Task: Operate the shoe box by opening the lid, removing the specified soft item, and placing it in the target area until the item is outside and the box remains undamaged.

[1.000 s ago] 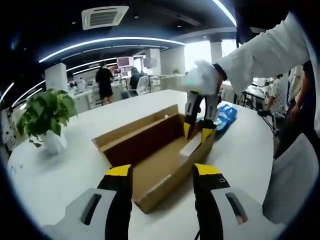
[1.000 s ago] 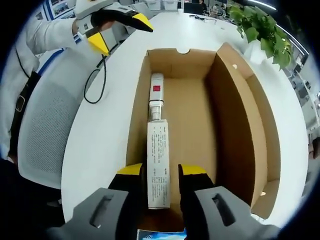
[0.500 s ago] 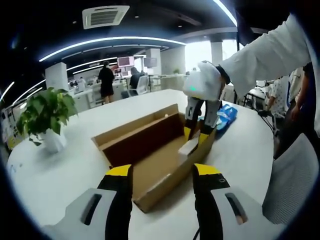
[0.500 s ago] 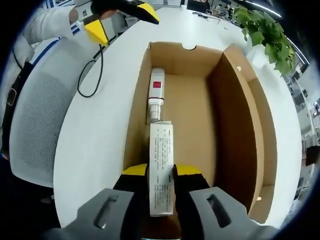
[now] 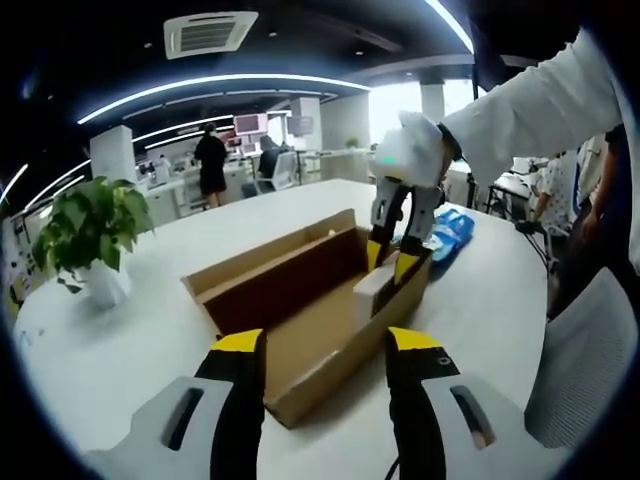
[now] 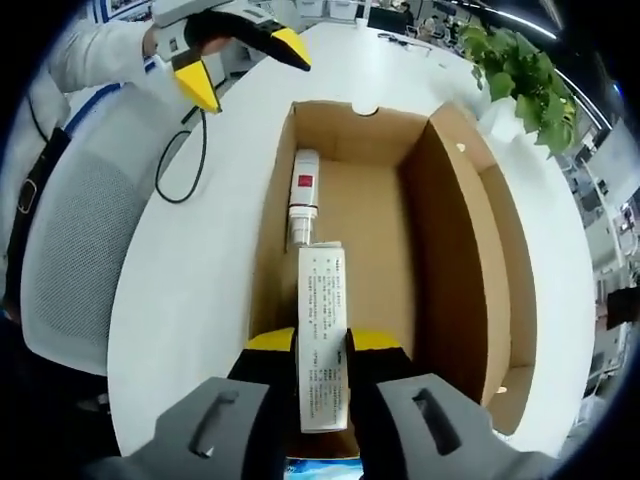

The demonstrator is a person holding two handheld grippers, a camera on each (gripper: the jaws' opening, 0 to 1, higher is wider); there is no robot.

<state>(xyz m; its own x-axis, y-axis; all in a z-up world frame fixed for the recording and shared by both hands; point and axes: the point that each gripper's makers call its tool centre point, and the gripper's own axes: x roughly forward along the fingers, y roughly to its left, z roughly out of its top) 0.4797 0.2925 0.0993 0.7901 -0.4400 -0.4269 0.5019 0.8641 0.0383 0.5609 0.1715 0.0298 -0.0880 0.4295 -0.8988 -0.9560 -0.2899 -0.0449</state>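
The right gripper (image 6: 322,345) clamps the white carton (image 6: 322,335) to lift it out of the lid-open shoe box (image 6: 455,230), while the left gripper (image 5: 322,355) waits with jaws wide off the box's near end.

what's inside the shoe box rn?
In the open shoe box: a white printed carton clamped by the right gripper, and a white tube with a red label along the wall beyond it. The floor under both is hidden.
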